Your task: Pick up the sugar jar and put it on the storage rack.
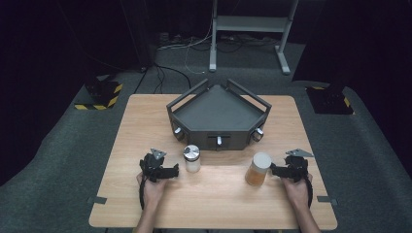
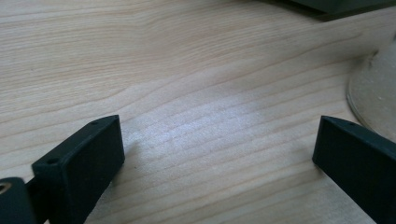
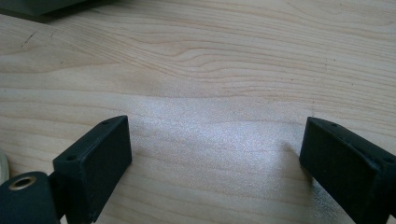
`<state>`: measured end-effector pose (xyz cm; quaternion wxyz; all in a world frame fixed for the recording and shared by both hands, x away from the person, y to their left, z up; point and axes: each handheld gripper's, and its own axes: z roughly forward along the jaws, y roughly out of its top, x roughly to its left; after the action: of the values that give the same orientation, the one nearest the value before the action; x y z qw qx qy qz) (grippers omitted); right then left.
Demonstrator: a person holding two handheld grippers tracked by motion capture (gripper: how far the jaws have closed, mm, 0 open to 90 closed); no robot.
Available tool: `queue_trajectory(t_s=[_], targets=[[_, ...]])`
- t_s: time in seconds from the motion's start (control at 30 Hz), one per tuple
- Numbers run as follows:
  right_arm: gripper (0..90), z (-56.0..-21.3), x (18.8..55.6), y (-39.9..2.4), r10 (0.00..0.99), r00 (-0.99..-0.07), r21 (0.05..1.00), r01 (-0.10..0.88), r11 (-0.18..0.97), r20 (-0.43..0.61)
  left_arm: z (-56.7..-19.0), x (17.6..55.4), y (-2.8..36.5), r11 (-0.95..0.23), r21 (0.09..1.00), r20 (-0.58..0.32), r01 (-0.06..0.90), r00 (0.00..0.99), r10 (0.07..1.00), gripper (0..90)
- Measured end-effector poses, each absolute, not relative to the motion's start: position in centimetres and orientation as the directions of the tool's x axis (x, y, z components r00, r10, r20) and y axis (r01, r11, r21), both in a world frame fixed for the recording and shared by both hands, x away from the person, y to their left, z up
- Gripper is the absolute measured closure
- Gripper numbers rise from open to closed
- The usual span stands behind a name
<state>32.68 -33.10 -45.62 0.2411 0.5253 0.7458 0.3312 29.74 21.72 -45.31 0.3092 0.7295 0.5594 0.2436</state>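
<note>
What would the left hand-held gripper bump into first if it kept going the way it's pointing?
Probably the small jar with the silver lid. The left hand-held gripper points right across the table, open, and the jar stands just ahead, though slightly to one side.

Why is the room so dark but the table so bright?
High view: light falls on the table while the floor behind fades to black. Left gripper view: a pale glare patch on the wood, and the near tongs look soft. Right gripper view: a similar sheen.

Dark grey angular tray (image 1: 218, 110) with knobs on wooden table (image 1: 214, 204), metal stand (image 1: 250, 24) behind
</note>
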Motion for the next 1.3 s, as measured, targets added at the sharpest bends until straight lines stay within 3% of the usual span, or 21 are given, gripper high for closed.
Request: queue_trajectory(t_s=[0.37,0.63,0.67,1.1,1.13,1.17,1.23,1.3], targets=[[8.6,-45.6,32.7,-33.1,0.944,-0.330,0.747,0.625,0.227,-0.011,-44.9,29.2,22.3,-0.229,0.722,0.002,0.653,0.328,0.945,0.4],[8.6,-45.6,32.6,-33.0,0.945,-0.327,0.747,0.625,0.226,-0.012,-44.2,28.9,22.2,-0.294,0.711,-0.016,0.639,0.432,0.902,0.5],[8.6,-45.6,32.6,-33.0,0.945,-0.327,0.747,0.625,0.226,-0.012,-47.9,26.9,19.7,0.082,0.821,-0.256,0.564,0.237,0.937,0.6],[8.6,-45.6,32.6,-33.0,0.945,-0.327,0.748,0.625,0.226,-0.012,-47.8,27.6,17.0,0.016,0.823,-0.240,0.568,0.323,0.916,1.7],[8.6,-45.6,32.6,-33.0,0.945,-0.327,0.747,0.625,0.226,-0.012,-49.0,27.3,15.9,0.148,0.833,-0.333,0.533,0.270,0.904,2.0],[8.6,-45.6,32.6,-33.0,0.945,-0.326,0.747,0.625,0.225,-0.011,-49.1,27.4,15.7,0.151,0.835,-0.335,0.530,0.271,0.902,2.3],[8.6,-45.6,32.6,-33.0,0.945,-0.327,0.748,0.625,0.226,-0.012,-48.1,28.1,16.2,0.034,0.826,-0.253,0.562,0.317,0.914,3.2],[8.6,-45.6,32.6,-33.0,0.945,-0.327,0.748,0.625,0.226,-0.012,-48.5,28.1,15.9,0.074,0.833,-0.286,0.549,0.311,0.906,3.4]])
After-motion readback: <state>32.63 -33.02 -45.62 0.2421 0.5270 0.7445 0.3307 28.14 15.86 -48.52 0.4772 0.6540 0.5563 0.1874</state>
